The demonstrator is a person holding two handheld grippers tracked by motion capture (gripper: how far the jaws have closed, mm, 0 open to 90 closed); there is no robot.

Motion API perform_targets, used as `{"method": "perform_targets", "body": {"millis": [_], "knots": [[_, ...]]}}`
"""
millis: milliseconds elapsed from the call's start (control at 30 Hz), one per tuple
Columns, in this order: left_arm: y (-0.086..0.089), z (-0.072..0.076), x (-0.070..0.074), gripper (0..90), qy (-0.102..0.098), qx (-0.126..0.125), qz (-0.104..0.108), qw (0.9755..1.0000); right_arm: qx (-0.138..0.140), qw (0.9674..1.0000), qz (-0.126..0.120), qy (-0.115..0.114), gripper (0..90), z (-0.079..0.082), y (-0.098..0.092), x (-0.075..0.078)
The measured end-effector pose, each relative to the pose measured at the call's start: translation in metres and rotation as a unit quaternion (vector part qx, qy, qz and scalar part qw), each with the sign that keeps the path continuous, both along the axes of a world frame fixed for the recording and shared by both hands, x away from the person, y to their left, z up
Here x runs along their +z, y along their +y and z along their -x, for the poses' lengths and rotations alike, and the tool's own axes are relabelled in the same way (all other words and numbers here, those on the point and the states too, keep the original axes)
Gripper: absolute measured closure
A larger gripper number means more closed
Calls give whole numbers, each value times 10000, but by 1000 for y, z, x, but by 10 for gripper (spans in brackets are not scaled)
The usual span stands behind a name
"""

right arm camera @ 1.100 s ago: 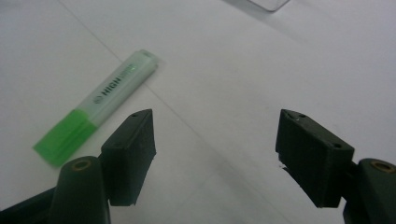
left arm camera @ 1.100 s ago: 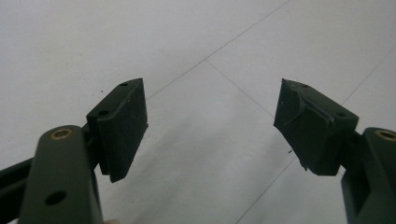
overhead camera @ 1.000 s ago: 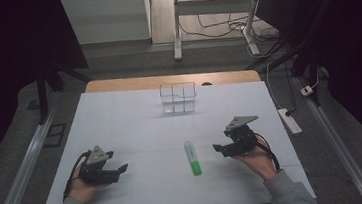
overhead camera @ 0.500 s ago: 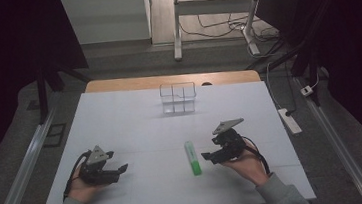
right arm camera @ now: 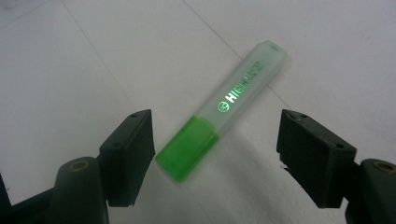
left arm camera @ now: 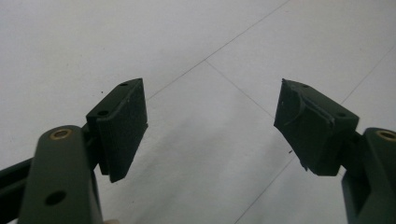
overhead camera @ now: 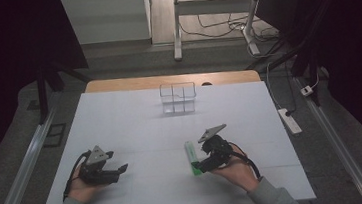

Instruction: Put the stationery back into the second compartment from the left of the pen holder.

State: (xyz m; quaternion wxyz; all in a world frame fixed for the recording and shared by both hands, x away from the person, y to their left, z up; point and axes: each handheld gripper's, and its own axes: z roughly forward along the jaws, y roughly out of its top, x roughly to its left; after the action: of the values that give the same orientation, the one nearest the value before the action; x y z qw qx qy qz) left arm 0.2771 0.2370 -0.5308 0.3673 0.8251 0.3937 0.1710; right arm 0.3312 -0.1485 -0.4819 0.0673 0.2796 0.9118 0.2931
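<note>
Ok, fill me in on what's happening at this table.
A person works at a white table with a hand-held gripper in each hand. The right hand-held gripper is at a green highlighter lying flat on the table, jaws open on either side of its capped end, not yet gripping it. The left hand-held gripper rests open over bare tabletop, holding nothing. A small clear compartment box stands farther back.

left gripper (overhead camera: 120,168) fingers apart, right gripper (overhead camera: 196,169) fingers apart
</note>
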Motion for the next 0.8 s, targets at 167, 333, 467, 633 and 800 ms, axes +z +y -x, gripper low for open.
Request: {"method": "perform_targets", "body": {"millis": [167,333,467,633,800], "knots": [[0,0,1,250,-21,-9,35,10000,-214,9997,108,65,275,5,13,-1],[-3,1,2,250,-70,-127,30,9999,-558,9979,337,-49,292,11,27,-7],[-6,1,3,250,-122,-212,-10,9997,-844,9951,507,-24,315,6,33,-11],[-7,0,3,250,-138,-276,-1,9995,-1117,9907,775,-8,359,-3,39,-17],[-7,0,4,251,-166,-308,20,9994,-1284,9876,881,213,429,-6,44,-24]]}}
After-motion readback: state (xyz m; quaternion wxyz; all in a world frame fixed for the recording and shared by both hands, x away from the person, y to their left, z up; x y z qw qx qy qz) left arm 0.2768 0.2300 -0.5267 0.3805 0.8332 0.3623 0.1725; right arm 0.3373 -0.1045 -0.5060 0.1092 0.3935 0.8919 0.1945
